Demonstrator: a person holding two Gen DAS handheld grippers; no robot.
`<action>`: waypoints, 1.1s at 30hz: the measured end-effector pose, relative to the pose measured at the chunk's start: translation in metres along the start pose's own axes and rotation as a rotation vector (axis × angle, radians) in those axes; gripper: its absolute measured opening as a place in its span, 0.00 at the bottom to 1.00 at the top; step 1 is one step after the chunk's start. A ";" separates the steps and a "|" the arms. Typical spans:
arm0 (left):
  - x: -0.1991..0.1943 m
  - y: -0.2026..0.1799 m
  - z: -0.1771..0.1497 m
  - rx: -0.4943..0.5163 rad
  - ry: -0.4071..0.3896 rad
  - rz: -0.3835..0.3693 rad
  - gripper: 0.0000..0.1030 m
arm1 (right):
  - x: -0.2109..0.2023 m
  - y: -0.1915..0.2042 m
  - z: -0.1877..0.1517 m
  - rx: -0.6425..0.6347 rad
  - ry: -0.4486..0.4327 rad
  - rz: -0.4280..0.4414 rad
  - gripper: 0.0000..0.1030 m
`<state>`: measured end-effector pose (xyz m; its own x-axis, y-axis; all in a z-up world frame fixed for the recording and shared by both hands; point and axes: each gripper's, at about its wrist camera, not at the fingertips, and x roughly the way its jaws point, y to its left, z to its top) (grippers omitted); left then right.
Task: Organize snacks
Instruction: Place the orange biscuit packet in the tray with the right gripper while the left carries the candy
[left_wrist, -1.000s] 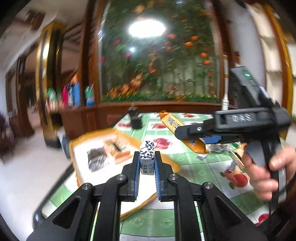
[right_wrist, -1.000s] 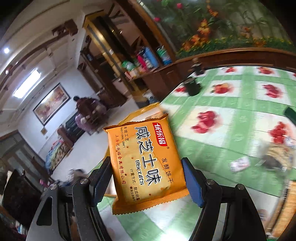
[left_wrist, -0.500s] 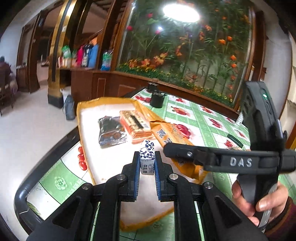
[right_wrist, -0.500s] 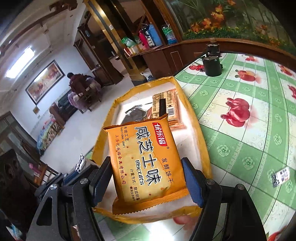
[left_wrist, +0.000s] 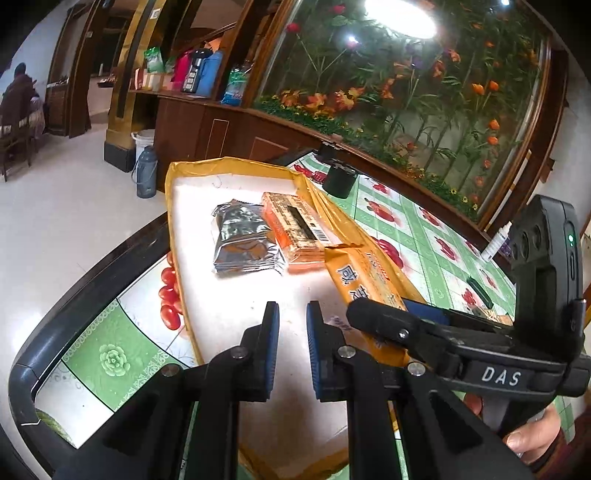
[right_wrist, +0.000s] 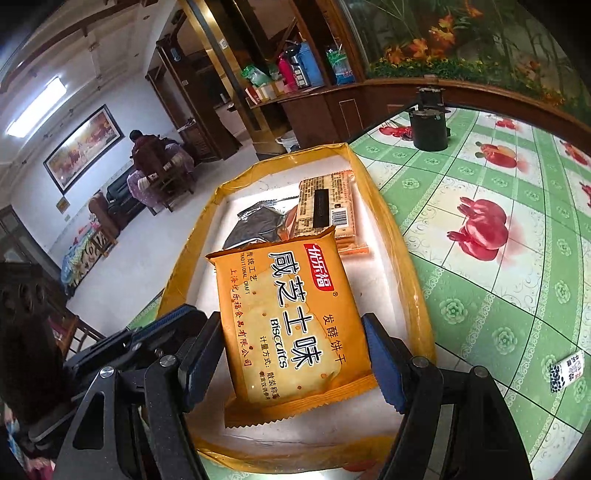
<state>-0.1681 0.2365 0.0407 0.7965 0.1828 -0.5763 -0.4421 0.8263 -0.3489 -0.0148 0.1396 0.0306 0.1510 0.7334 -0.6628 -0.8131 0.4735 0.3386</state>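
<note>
A shallow tray with a yellow rim and white floor lies at the table's left end; it also shows in the right wrist view. In it lie a silver foil packet and an orange biscuit pack, barcode up. My right gripper is shut on an orange biscuit packet and holds it over the tray's near half. That packet shows in the left wrist view, with the right gripper just right of my left gripper. My left gripper hovers over the tray floor, jaws slightly apart and empty.
The table has a green cloth with red fruit prints. A black pot stands at the far end. A small black-and-white spotted candy lies on the cloth right of the tray. The dark table edge runs along the left.
The small spotted candy that my left gripper held is gone from its jaws, which have parted. Both grippers have moved closer over the tray, the right still holding the biscuit packet.
</note>
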 end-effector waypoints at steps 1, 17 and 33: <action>0.000 0.000 0.000 0.001 -0.002 0.001 0.13 | 0.000 0.000 0.000 -0.001 0.000 0.000 0.76; -0.010 -0.001 0.002 0.008 -0.016 -0.001 0.39 | -0.020 -0.004 -0.001 0.042 -0.051 0.056 0.77; -0.032 -0.044 0.002 0.117 -0.046 0.000 0.43 | -0.055 -0.026 -0.001 0.116 -0.098 0.074 0.77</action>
<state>-0.1734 0.1953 0.0756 0.8158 0.2045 -0.5410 -0.3927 0.8826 -0.2586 -0.0020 0.0867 0.0578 0.1524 0.8098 -0.5666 -0.7546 0.4656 0.4624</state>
